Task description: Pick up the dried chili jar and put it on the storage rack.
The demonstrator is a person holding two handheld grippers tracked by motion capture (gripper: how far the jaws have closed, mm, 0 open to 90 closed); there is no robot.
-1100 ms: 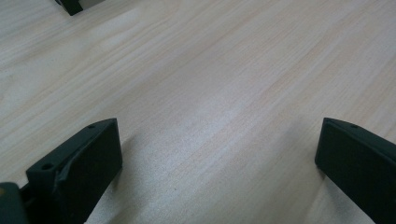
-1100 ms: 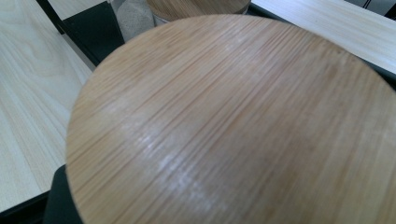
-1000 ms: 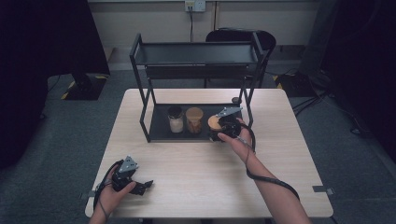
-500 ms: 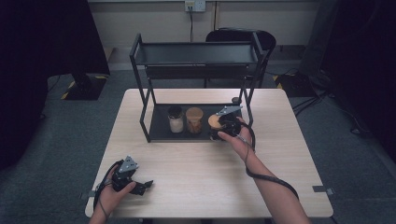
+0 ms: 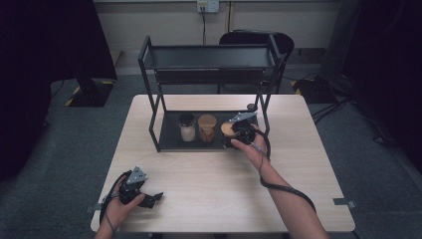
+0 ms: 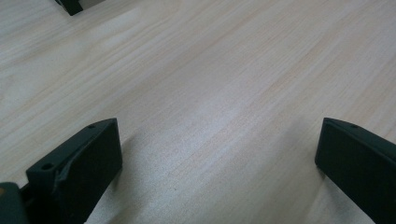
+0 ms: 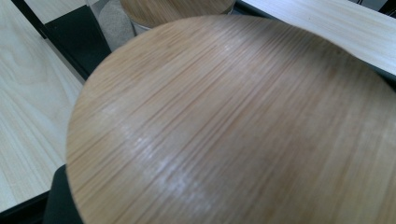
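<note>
While my right gripper [image 5: 233, 133] sits at the right end of the rack's [image 5: 209, 50] bottom tray [image 5: 171, 137], I judge the job as loading or unloading jars there, and it's mid-step.

Right side: the right gripper view looks straight down on a round wooden lid [image 7: 233, 121], very close. The jaws are hidden under it, so I can't see the pads. They stand as tight as they go, with the jar [image 5: 229, 131] right at them, so I read that as clamped on the jar, probably around its body below the lid. The jar is on or just above the tray, inside the rack's right legs; I can't tell whether it touches down.

Left side: my left gripper [image 5: 149, 198] rests near the table's [image 5: 308, 164] front left corner, well apart from the rack. The left gripper view shows both jaws spread wide with bare wood between them. It holds nothing.

Count:
- jars: three, all in the bottom tray, in a row. Left one has a dark top and pale contents [image 5: 187, 127], middle one a wooden lid [image 5: 207, 127], right one is in my grip.
- rack: one, two tiers, top shelf bare as far as I can see.
- chair [image 5: 278, 42]: one, behind the table.
- grippers: two.

Progress: if I'm placing, two jars are set and this third needs release and a pull-back. If I'm removing, none are out yet. No other jars on the table.
</note>
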